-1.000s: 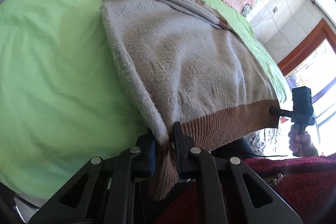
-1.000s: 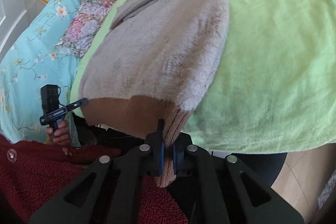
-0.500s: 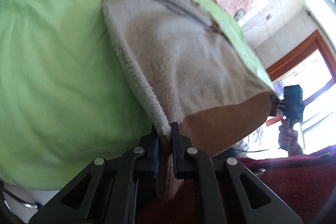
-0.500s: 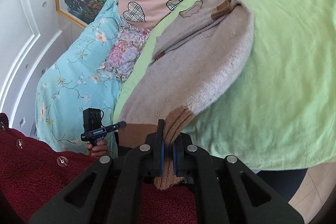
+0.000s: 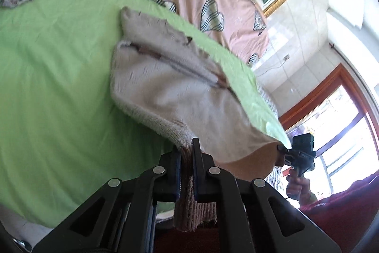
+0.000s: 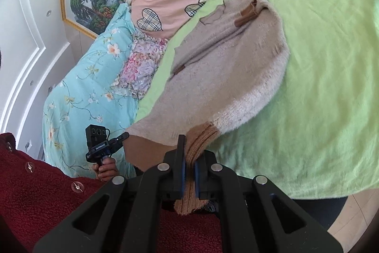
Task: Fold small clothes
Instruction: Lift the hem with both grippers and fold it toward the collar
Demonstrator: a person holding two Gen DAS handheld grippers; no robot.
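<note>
Sweater (image 5: 170, 89) hem higher off green sheet (image 5: 59, 87); floral quilt (image 6: 90, 91) only right-view.

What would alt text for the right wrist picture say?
The right gripper pinches the brown ribbed hem corner of a beige sweater lifted off a green bedspread. The left gripper holds the hem's other corner.

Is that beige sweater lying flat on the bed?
No. Its brown hem hangs lifted, pinched by both grippers; only the collar end rests on the green blanket.
</note>
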